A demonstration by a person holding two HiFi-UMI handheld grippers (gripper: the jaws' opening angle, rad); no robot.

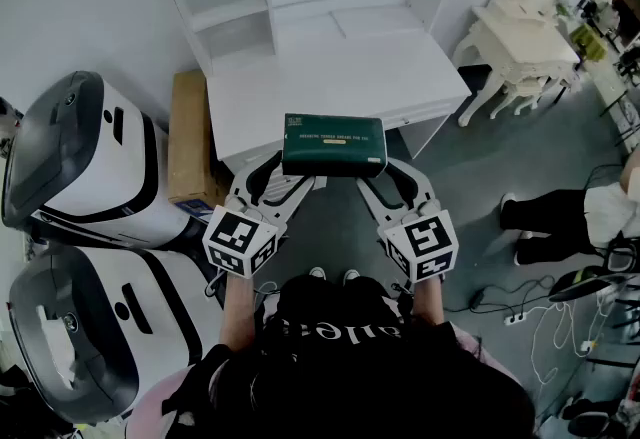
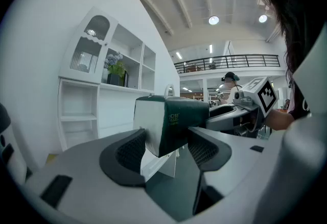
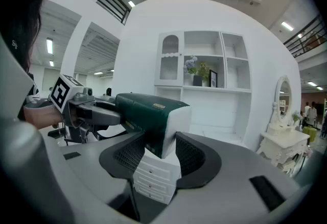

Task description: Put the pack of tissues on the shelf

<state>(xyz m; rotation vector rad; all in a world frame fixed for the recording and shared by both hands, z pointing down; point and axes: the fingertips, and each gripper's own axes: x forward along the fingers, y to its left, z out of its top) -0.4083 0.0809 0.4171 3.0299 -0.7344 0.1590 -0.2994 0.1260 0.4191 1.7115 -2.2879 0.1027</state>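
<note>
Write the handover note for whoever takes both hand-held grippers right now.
The left hand-held gripper is shut on one end of the pack of tissues.
The right hand-held gripper is shut on the other end.
The pack hangs level in the air between the two, at the front edge of the white desk, short of the shelf.
Done: the pack is picked up.
Left: carry it forward, set it on a shelf board, open both jaws, and probably draw back.
</note>
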